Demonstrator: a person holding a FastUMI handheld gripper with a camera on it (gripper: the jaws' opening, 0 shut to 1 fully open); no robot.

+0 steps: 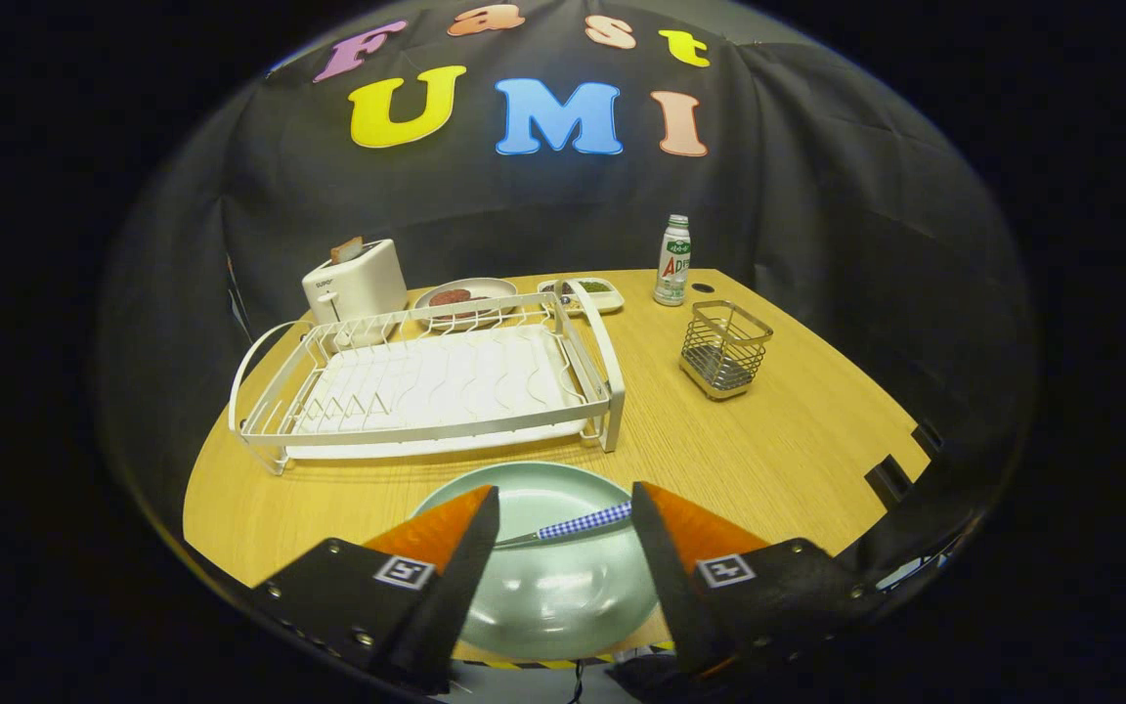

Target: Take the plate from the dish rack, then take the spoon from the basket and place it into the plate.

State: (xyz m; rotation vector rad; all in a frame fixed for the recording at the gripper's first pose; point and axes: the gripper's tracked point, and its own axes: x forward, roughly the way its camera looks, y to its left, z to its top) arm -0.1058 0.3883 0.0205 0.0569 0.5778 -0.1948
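Observation:
A pale green plate (543,577) lies flat on the wooden table just in front of the white dish rack (426,386). Across the plate lies a spoon (578,525) with a blue-and-white checked handle, its handle toward the right finger. My gripper (565,508) hovers over the plate with its fingers spread wide; the spoon rests between the fingertips and neither finger presses on it. The rack holds no dishes. A small wire basket (725,348) stands to the right of the rack and looks hollow.
Behind the rack stand a white toaster (356,280), a plate with food (465,297) and a small tray (590,291). A white bottle (673,262) stands behind the basket. The table's front edge (543,661) runs just under the plate.

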